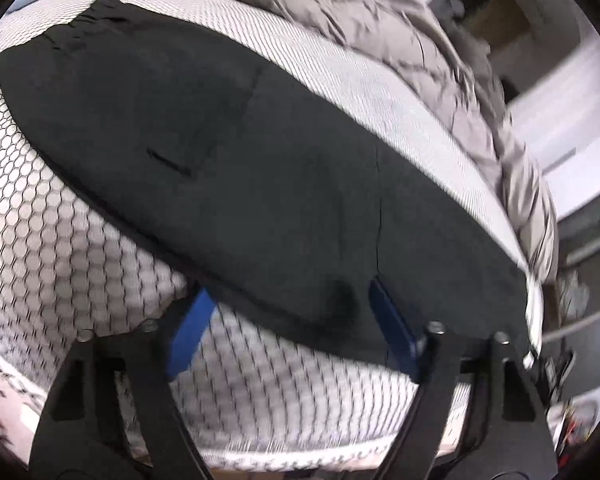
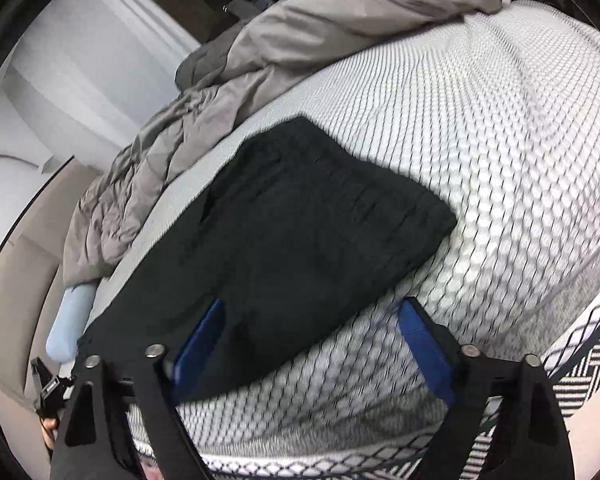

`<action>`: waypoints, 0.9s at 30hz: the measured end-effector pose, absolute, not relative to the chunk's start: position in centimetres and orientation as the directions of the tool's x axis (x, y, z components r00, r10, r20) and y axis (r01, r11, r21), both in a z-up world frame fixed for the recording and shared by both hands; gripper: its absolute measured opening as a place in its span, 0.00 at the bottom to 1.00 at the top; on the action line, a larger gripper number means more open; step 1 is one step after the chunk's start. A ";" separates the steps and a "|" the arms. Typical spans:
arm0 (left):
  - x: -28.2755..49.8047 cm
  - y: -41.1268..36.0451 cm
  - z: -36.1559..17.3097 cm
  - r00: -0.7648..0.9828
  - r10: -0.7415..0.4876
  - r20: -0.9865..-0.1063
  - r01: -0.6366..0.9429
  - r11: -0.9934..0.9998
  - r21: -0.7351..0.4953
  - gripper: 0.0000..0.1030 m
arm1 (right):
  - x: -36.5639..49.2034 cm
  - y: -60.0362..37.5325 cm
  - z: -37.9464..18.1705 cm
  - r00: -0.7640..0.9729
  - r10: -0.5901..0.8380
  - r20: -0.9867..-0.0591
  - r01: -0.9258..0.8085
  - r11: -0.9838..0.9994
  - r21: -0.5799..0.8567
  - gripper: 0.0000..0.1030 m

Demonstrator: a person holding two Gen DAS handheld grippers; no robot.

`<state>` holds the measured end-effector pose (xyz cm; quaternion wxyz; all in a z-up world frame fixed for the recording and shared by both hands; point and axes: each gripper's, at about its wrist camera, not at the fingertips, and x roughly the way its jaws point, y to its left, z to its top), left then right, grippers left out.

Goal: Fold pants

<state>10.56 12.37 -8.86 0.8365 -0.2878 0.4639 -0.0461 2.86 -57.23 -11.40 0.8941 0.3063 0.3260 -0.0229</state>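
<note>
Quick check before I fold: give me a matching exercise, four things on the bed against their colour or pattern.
Things:
1. pants
2. bedspread
3. duvet
4. claw pads

Looks:
A. plain grey, crumpled
B. blue
C. white with a dark honeycomb print
D. black, laid flat

Pairs: 1-D, 2-C, 3-A, 4-B.

The right claw and the left claw both stand open at the near edge of the pants.

Matt black cloth pants, honeycomb-knit mattress cover, crinkled grey quilt
</note>
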 end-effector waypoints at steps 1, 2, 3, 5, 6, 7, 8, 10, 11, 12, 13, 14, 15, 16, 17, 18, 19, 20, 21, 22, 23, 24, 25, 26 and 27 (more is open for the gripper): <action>10.8 12.5 -8.9 0.577 -0.334 -0.745 -0.197 0.828 -0.524 0.49 | 3.3 -57.4 -11.0 0.797 0.148 -0.586 0.238 0.814 0.529 0.83; 11.6 13.0 -9.4 0.581 -0.322 -0.747 -0.207 0.830 -0.519 0.41 | 3.8 -57.6 -10.8 0.803 0.146 -0.578 0.237 0.812 0.534 0.80; 12.3 13.0 -9.7 0.579 -0.304 -0.756 -0.222 0.834 -0.506 0.29 | 4.4 -57.9 -10.6 0.809 0.145 -0.570 0.236 0.808 0.540 0.78; 13.7 13.5 -10.5 0.575 -0.293 -0.764 -0.240 0.832 -0.499 0.19 | 6.0 -58.8 -10.7 0.810 0.125 -0.573 0.262 0.796 0.545 0.52; 14.4 13.5 -10.6 0.578 -0.286 -0.764 -0.243 0.833 -0.496 0.15 | 6.8 -59.3 -10.8 0.809 0.123 -0.575 0.278 0.781 0.558 0.42; 14.9 13.5 -10.5 0.583 -0.277 -0.764 -0.246 0.836 -0.491 0.11 | 8.0 -60.0 -10.9 0.814 0.138 -0.564 0.271 0.768 0.580 0.24; 15.8 13.8 -10.4 0.587 -0.279 -0.760 -0.242 0.836 -0.493 0.11 | 9.1 -60.6 -11.0 0.820 0.150 -0.552 0.262 0.760 0.595 0.19; 17.1 13.2 -9.8 0.603 -0.275 -0.749 -0.222 0.844 -0.489 0.09 | 11.2 -61.0 -10.1 0.833 0.139 -0.535 0.248 0.771 0.587 0.16; 17.4 12.9 -9.8 0.606 -0.265 -0.750 -0.214 0.854 -0.475 0.09 | 12.3 -60.9 -9.4 0.841 0.124 -0.527 0.237 0.791 0.564 0.15; 17.9 12.6 -9.8 0.603 -0.258 -0.755 -0.210 0.861 -0.463 0.09 | 12.6 -60.8 -9.0 0.844 0.109 -0.524 0.235 0.805 0.545 0.15; 18.1 12.4 -10.2 0.589 -0.255 -0.767 -0.214 0.866 -0.452 0.10 | 13.1 -60.9 -8.5 0.850 0.088 -0.520 0.235 0.819 0.524 0.15; 18.0 12.2 -10.2 0.578 -0.256 -0.774 -0.214 0.868 -0.447 0.10 | 13.4 -61.0 -8.2 0.847 0.069 -0.527 0.246 0.828 0.504 0.16; 17.4 12.0 -10.3 0.569 -0.254 -0.782 -0.210 0.875 -0.436 0.15 | 13.7 -61.0 -8.6 0.831 0.053 -0.554 0.272 0.829 0.488 0.18; 16.9 11.9 -10.1 0.563 -0.251 -0.787 -0.197 0.885 -0.423 0.18 | 13.6 -61.3 -9.1 0.805 0.049 -0.591 0.302 0.824 0.480 0.22; 16.1 11.8 -9.6 0.564 -0.245 -0.788 -0.176 0.897 -0.405 0.21 | 12.6 -61.8 -9.9 0.788 0.057 -0.613 0.323 0.810 0.490 0.30; 15.6 11.7 -8.9 0.571 -0.239 -0.786 -0.161 0.906 -0.392 0.30 | 12.2 -61.9 -10.3 0.787 0.072 -0.612 0.328 0.791 0.516 0.33; 14.8 11.6 -8.3 0.586 -0.235 -0.776 -0.147 0.910 -0.387 0.41 | 11.3 -62.0 -10.6 0.803 0.091 -0.589 0.315 0.774 0.549 0.39; 14.2 11.4 -7.6 0.602 -0.233 -0.764 -0.137 0.912 -0.386 0.48 | 9.9 -62.0 -10.8 0.826 0.115 -0.552 0.287 0.756 0.588 0.47; 13.5 11.3 -6.9 0.620 -0.240 -0.747 -0.118 0.913 -0.390 0.61 | 9.4 -62.0 -10.9 0.844 0.145 -0.516 0.254 0.738 0.625 0.50; 13.0 11.0 -6.3 0.629 -0.244 -0.738 -0.106 0.913 -0.393 0.72 | 9.3 -61.9 -11.1 0.853 0.189 -0.486 0.220 0.715 0.664 0.55; 12.5 10.7 -5.7 0.642 -0.249 -0.726 -0.093 0.914 -0.396 0.77 | 9.5 -61.9 -11.3 0.853 0.210 -0.477 0.209 0.701 0.682 0.56; 12.4 10.3 -5.2 0.648 -0.253 -0.718 -0.079 0.916 -0.394 0.84 | 9.8 -62.0 -11.4 0.855 0.217 -0.472 0.207 0.691 0.693 0.56; 12.3 9.8 -4.8 0.651 -0.256 -0.715 -0.062 0.921 -0.386 0.87 | 10.5 -62.0 -11.5 0.855 0.219 -0.469 0.207 0.686 0.698 0.56; 12.5 9.2 -4.4 0.651 -0.262 -0.712 -0.042 0.925 -0.378 0.88 | 11.2 -62.0 -11.5 0.857 0.215 -0.468 0.213 0.680 0.702 0.55; 12.6 8.2 -4.0 0.651 -0.275 -0.708 -0.012 0.928 -0.372 0.94 | 12.3 -61.6 -11.4 0.861 0.211 -0.464 0.220 0.668 0.711 0.52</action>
